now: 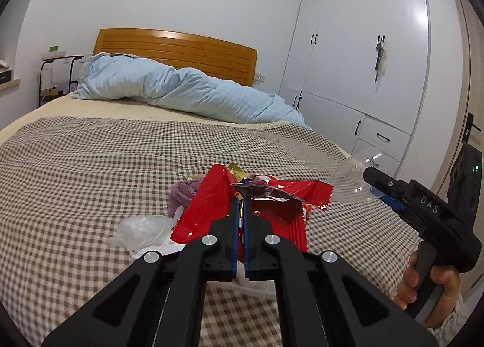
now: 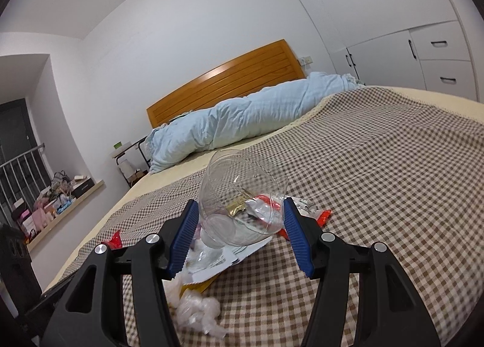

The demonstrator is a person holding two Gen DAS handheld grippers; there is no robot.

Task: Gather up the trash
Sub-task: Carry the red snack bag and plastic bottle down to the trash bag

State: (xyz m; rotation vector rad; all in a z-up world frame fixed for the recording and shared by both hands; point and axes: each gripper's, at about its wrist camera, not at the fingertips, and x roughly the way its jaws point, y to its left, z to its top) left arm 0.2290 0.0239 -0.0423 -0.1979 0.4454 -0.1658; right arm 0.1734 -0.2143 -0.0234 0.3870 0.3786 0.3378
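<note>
Red snack wrapper [image 1: 266, 211], lifted just above the checked bed cover [image 1: 90, 165], pinched between the pressed-together fingers of the left hand-held gripper [image 1: 241, 205]. Clear plastic cup [image 2: 242, 196], tilted, clamped between the blue pads of the right hand-held gripper [image 2: 239, 220]. Crumpled clear plastic [image 1: 142, 229] lies beside the wrapper.

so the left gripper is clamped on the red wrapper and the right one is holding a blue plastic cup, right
Not quite. The cup is clear, not blue: in the right wrist view the checked bedspread shows straight through the clear plastic cup in the right gripper; only the pads are blue. The rest holds: the left wrist view shows the left gripper shut on the red wrapper.
</note>
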